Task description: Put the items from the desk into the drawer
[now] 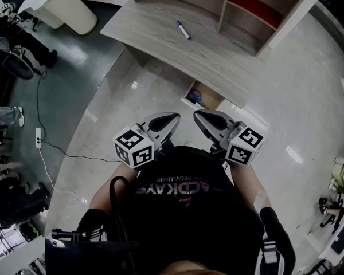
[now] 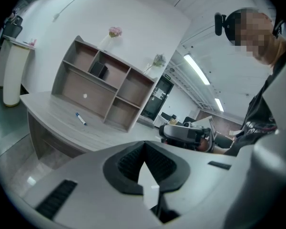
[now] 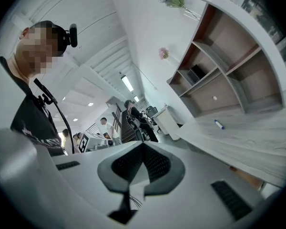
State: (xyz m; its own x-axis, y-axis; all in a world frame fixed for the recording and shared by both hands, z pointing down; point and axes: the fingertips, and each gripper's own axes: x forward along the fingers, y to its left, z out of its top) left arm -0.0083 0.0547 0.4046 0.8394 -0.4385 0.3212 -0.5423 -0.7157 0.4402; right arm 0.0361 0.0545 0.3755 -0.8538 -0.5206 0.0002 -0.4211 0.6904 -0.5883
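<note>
We hold the left gripper (image 1: pixel 171 119) and right gripper (image 1: pixel 202 117) pressed together, empty, well apart from the pen (image 1: pixel 183 30) on the bench (image 1: pixel 155 44).

blue pen (image 1: pixel 183 30), pale wood-grain desk (image 1: pixel 155 39), red shelf back (image 1: pixel 259 10)

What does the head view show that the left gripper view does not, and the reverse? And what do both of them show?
Only the head view shows the open drawer under the desk, something blue inside it, and a power strip on the floor. Only the left gripper view shows the flowers on top of the shelf unit, a dark object in one compartment, and the left gripper with its jaws together and nothing between them. Both show the desk, the pen lying on it, the shelf unit and the right gripper.
</note>
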